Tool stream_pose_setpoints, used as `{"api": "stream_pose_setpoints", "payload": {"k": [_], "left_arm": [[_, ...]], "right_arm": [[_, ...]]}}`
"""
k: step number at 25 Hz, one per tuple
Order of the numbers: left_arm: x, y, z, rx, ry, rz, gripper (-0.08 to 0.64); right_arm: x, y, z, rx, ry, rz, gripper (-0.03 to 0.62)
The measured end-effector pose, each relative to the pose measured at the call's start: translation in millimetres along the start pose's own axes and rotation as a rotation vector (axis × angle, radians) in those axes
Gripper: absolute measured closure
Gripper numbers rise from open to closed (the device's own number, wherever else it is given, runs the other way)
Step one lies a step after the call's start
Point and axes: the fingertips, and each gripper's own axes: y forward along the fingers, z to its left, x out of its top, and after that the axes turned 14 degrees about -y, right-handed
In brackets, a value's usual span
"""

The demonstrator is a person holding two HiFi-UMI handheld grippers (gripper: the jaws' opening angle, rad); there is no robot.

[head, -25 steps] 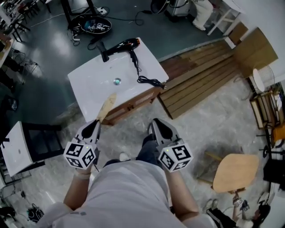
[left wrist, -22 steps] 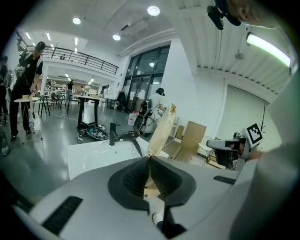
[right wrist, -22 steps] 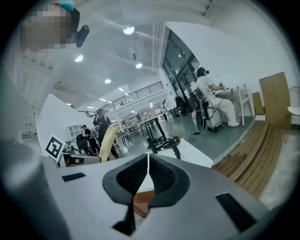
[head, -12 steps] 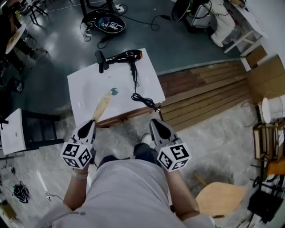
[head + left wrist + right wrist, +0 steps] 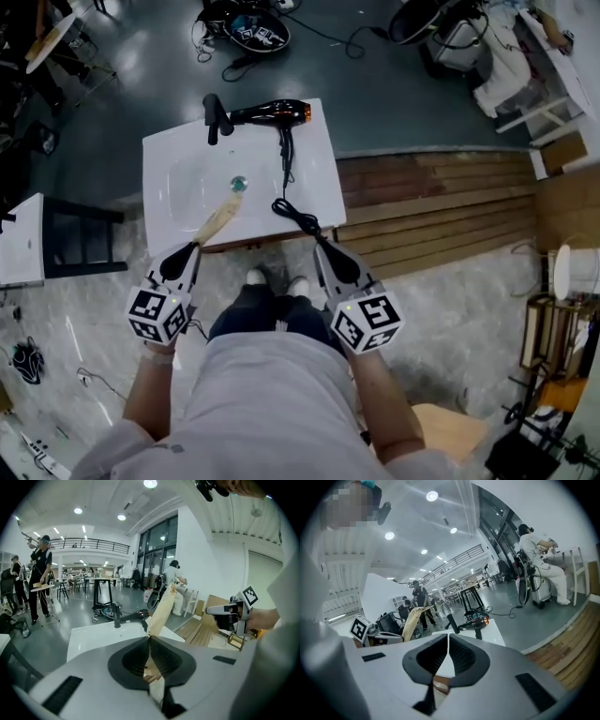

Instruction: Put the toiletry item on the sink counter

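My left gripper (image 5: 192,247) is shut on a long flat beige toiletry item (image 5: 217,219). The item's far end reaches over the front of the white sink counter (image 5: 169,155), close to the drain (image 5: 238,184). In the left gripper view the toiletry item (image 5: 162,607) sticks up out of the closed left gripper (image 5: 150,637), above the sink counter (image 5: 96,637). My right gripper (image 5: 320,247) is shut with nothing in it, at the counter's front right corner. The right gripper view shows the right gripper (image 5: 448,636) with its jaws together and the toiletry item (image 5: 411,619) off to the left.
A black hair dryer (image 5: 272,113) lies at the counter's back, its cord (image 5: 295,217) trailing to the front edge. A black faucet (image 5: 216,116) stands back left. Wooden planks (image 5: 441,202) lie to the right, a white table (image 5: 21,242) to the left. People work in the background.
The sink counter has come closer and now lies square ahead. The held item's tip has moved from outside the counter's edge to over the basin. Both grippers stay shut.
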Motion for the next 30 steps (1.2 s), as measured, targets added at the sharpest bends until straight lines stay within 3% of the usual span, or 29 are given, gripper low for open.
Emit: {"api": "stream_pose_setpoints", "payload": {"k": [16, 30], "left_arm": [[-55.1, 88.9, 45.8, -0.034, 0.117, 0.184, 0.534], [-116.8, 140.4, 64.0, -0.085, 0.374, 0.391, 0.532]], "right_arm": [[-19.1, 60.1, -21.0, 0.014, -0.034, 0.104, 0.569], [-50.0, 71.1, -31.8, -0.003, -0.017, 0.173, 0.569]]}}
